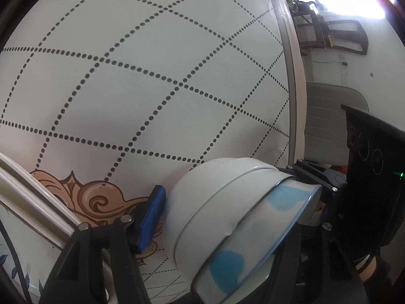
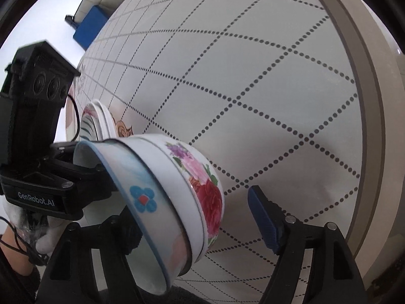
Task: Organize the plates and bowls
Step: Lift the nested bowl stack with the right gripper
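Two nested bowls stand between both grippers. The inner bowl [image 1: 253, 230] [image 2: 141, 197] is pale with blue flowers. The outer white bowl [image 1: 202, 197] [image 2: 207, 192] has red and pink roses. The stack looks tilted, its mouth turned away from the blue pads. My left gripper [image 1: 227, 190] is open around the stack. Its blue pad [image 1: 152, 217] sits close beside the white wall and its other finger is hidden behind the rims. My right gripper [image 2: 187, 202] is open. Its blue pad [image 2: 263, 220] stands well clear of the rose bowl and its other finger is hidden.
The table [image 1: 152, 76] [image 2: 278, 76] has a white cloth with dotted diamonds. A stack of plates [image 2: 97, 121] lies beyond the bowls, and a plate rim [image 1: 38, 195] shows at lower left. The table edge [image 2: 367, 101] curves along the right. A gloved hand [image 2: 45, 240] holds the left gripper's housing [image 2: 38, 177].
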`<act>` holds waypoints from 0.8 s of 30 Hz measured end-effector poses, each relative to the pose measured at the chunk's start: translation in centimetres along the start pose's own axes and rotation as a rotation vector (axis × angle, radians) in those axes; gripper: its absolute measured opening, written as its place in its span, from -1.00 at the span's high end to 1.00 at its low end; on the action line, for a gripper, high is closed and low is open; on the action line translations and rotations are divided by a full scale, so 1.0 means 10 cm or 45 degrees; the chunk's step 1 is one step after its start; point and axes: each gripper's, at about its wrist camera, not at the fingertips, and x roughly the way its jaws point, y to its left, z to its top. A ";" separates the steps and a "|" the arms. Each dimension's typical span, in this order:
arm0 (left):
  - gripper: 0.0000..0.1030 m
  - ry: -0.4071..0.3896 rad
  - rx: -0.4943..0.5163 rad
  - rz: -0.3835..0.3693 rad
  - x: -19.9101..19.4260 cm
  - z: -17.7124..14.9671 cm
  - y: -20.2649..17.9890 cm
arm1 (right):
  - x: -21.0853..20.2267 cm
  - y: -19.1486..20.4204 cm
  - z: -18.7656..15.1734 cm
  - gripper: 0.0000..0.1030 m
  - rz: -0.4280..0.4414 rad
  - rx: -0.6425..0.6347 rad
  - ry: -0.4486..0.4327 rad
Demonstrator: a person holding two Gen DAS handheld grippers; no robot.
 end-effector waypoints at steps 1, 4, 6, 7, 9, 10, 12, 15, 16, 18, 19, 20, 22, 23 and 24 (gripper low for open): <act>-0.23 0.002 -0.019 -0.007 0.00 0.01 0.01 | 0.02 0.04 0.03 -0.52 -0.026 -0.010 0.025; -0.21 0.001 -0.041 -0.021 -0.03 0.02 0.02 | 0.07 0.07 0.11 -0.56 -0.044 0.021 0.096; -0.21 0.003 -0.039 -0.016 -0.04 0.01 0.05 | 0.09 0.10 0.15 -0.56 -0.034 0.054 0.101; -0.20 -0.006 -0.037 -0.017 -0.05 -0.01 0.05 | 0.10 0.12 0.13 -0.44 -0.025 0.052 0.093; -0.19 -0.013 -0.056 -0.027 -0.06 -0.04 0.10 | 0.13 0.13 0.12 -0.36 0.036 0.084 0.089; -0.18 -0.016 -0.072 -0.037 -0.07 -0.05 0.13 | 0.14 0.11 0.11 -0.34 0.036 0.088 0.080; -0.15 -0.018 -0.093 -0.056 -0.08 -0.07 0.18 | 0.13 0.05 0.08 -0.24 0.059 0.118 0.069; -0.14 -0.018 -0.082 -0.033 -0.08 -0.10 0.15 | 0.12 -0.08 0.05 -0.15 0.137 0.193 0.072; -0.14 -0.019 -0.079 -0.024 -0.09 -0.12 0.14 | 0.12 -0.11 0.03 -0.14 0.147 0.193 0.074; -0.14 -0.015 -0.078 -0.014 -0.08 -0.11 0.11 | 0.12 -0.14 0.00 -0.14 0.159 0.212 0.075; -0.14 -0.012 -0.082 -0.009 -0.08 -0.11 0.10 | 0.12 -0.14 -0.01 -0.13 0.160 0.212 0.075; -0.14 -0.010 -0.083 -0.004 -0.07 -0.11 0.09 | 0.12 -0.15 -0.02 -0.13 0.164 0.216 0.076; -0.14 -0.011 -0.090 0.003 -0.07 -0.11 0.08 | 0.13 -0.15 -0.08 -0.12 0.178 0.229 0.080; -0.14 -0.010 -0.093 0.008 -0.07 -0.11 0.07 | 0.13 -0.15 -0.09 -0.12 0.183 0.240 0.078; -0.14 -0.012 -0.097 0.011 -0.07 -0.11 0.07 | 0.13 -0.17 -0.09 -0.12 0.187 0.247 0.076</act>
